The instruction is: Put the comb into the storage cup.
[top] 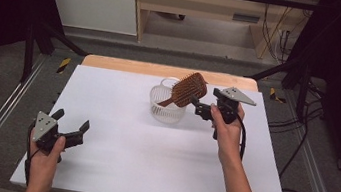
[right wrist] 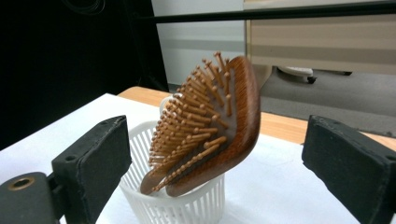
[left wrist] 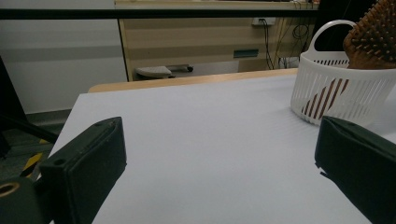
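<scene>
Your left gripper (top: 71,128) sits near the table's (top: 113,168) front left corner, jaws apart and holding nothing. Farther right, the hairbrush (top: 187,90) stands handle-down in the white basket (top: 166,106). Your right gripper (top: 196,108) is just beside it, jaws spread wide.

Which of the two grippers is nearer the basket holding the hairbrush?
The right gripper: its open fingers sit beside the white basket and hairbrush; the left gripper rests far off.
</scene>
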The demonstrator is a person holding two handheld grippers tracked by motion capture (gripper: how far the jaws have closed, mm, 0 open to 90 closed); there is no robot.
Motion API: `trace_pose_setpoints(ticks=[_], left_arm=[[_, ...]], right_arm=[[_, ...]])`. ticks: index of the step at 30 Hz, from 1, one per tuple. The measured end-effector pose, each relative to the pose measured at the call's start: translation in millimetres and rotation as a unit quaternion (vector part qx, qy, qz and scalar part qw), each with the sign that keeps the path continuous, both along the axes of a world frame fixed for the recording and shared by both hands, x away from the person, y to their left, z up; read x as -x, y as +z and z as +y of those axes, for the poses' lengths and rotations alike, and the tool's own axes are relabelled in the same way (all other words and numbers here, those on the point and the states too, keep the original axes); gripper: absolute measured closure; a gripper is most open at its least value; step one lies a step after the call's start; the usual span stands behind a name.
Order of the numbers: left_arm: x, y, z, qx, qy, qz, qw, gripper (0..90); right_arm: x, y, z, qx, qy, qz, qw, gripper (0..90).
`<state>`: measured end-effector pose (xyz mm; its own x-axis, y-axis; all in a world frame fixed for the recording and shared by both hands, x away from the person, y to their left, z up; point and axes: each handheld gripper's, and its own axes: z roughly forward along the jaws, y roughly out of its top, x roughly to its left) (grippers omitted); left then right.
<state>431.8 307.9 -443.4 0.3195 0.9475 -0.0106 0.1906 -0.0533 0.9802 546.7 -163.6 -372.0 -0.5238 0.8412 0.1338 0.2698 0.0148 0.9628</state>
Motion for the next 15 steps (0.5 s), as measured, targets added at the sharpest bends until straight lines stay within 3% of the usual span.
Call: trace_pose_setpoints(ticks=[15], left_arm=[[0.9,1.3,0.8,0.0,0.0,-0.005,1.0,1.9]], right_arm=[[6.9,7.9,-6.0,0.008,-0.025,-0.057,0.9981,5.8]])
